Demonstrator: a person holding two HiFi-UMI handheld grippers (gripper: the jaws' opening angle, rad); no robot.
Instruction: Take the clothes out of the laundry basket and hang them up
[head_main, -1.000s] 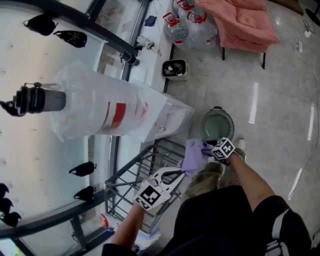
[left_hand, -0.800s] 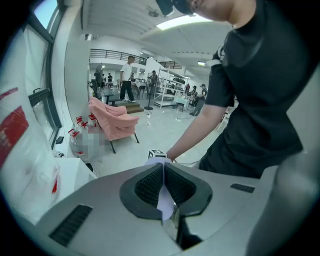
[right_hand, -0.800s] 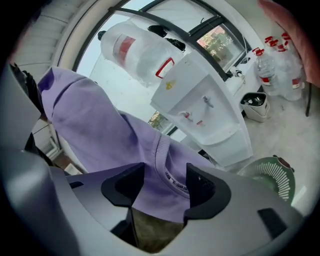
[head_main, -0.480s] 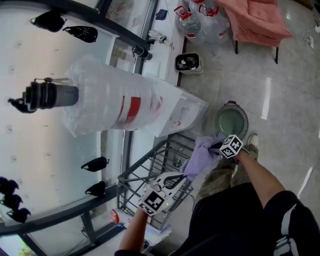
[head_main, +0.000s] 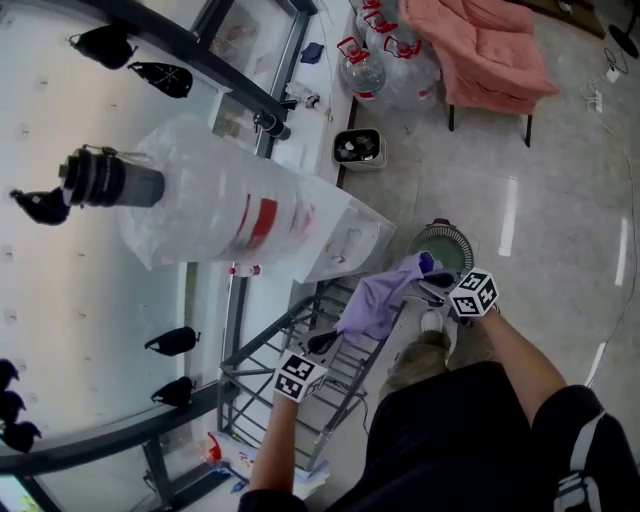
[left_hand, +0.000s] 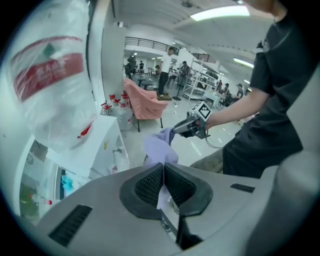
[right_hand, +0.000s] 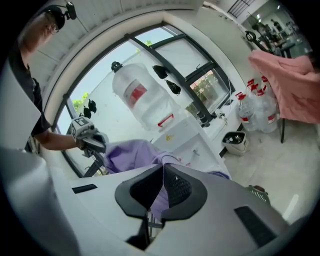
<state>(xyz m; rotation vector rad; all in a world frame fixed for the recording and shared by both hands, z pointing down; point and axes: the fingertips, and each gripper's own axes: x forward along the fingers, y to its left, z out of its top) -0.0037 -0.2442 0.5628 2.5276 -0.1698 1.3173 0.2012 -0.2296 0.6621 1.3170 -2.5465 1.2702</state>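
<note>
The left gripper (head_main: 324, 343) is clamped on the lower end of a purple cloth (head_main: 375, 300). In the left gripper view its jaws (left_hand: 163, 172) meet with a thin fold of the cloth (left_hand: 160, 147) pinched between the black pads. The right gripper (head_main: 427, 289) has just been closing its jaws. In the right gripper view they (right_hand: 162, 176) now press together on the other end of the cloth (right_hand: 127, 152), which bunches up over them. So the cloth hangs in the air, stretched loosely between the two grippers, with the right end higher than the left. It is out of the green basket (head_main: 452, 240), which stands on the floor just beyond the right gripper. In the head view the cloth lies above the top of a grey metal rack (head_main: 262, 372), and the left gripper is over the rack's bars. Each gripper shows in the other's view: the right gripper (left_hand: 192, 125) holds the cloth's far tip, and the left gripper (right_hand: 90, 139) is at the far side of the purple bunch. Beside the rack stands a white dispenser (head_main: 345, 235) with a wrapped bottle (head_main: 210, 205) on top. Well apart, across the pale floor, is a pink chair (head_main: 490, 45).
</note>
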